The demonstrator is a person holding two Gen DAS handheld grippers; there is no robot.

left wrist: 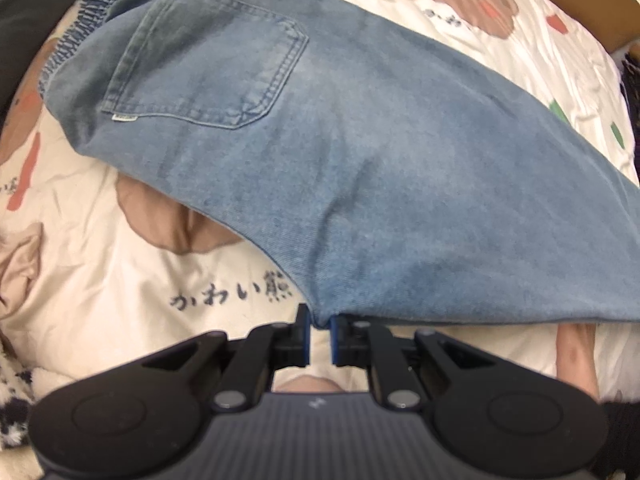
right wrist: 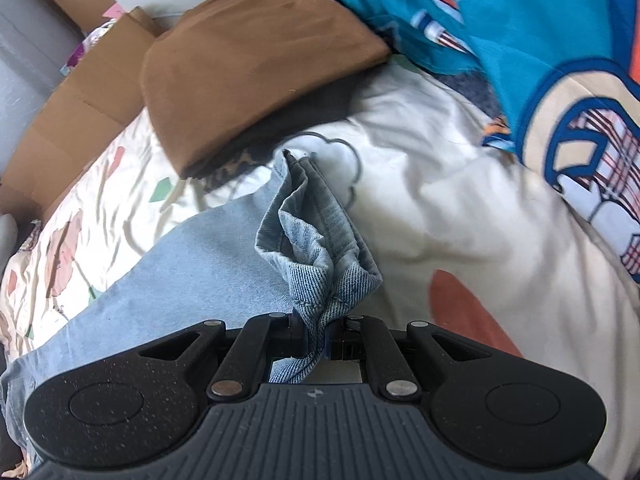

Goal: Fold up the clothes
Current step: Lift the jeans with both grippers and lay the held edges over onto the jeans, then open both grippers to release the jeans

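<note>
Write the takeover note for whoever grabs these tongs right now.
Left tongs: shut on the jeans at their near edge.
Right tongs: shut on a bunched hem of the same jeans.
The jeans lie on the printed bedsheet, back pocket up. A folded brown garment sits beyond on the bed.
Done: both grips taken.
Left: carry the fold over, flatten, release.
</note>
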